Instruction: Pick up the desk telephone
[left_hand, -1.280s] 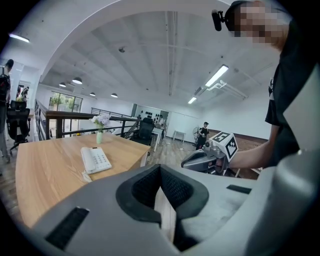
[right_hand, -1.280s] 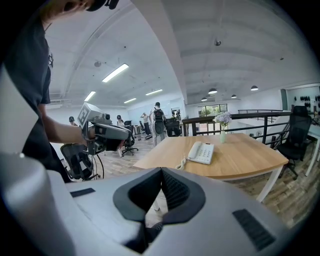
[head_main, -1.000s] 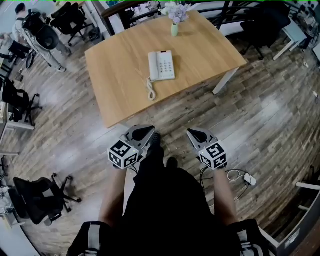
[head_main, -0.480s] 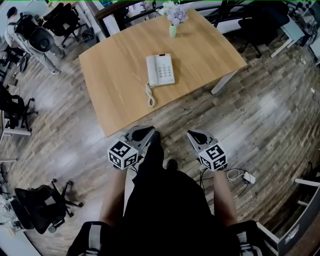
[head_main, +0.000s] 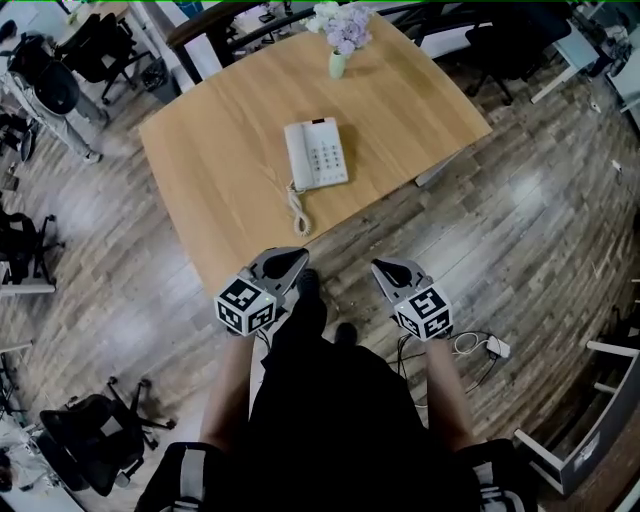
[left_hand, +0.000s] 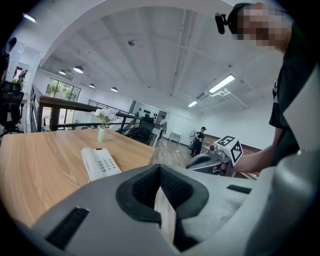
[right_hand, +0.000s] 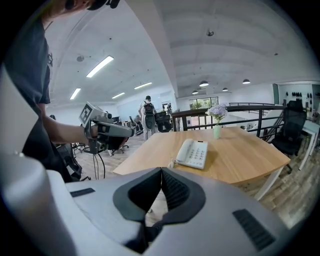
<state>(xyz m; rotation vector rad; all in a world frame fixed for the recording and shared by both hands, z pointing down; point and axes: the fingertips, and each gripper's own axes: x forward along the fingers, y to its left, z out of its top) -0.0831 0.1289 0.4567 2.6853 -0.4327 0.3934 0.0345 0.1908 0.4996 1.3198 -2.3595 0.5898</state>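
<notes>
Standing just short of the desk (head_main: 220, 170), the person holds the left tool (head_main: 292, 264) and the right tool (head_main: 385, 268) low before the body, each with its jaws pressed together and nothing between them. Compared with a second ago, the near desk edge has come closer to both tools, so the approach is under way. The desk telephone (head_main: 316, 153) lies flat near the desk's middle, its coiled cord (head_main: 297, 208) toward the near edge, well apart from both tools. Beyond it stands a vase of flowers (head_main: 338, 64). I judge the jaws must open before any grasp.

The head view's top edge clips the flowers (head_main: 343, 22); key labels on the desk telephone (head_main: 317, 154) are unreadably small.
</notes>
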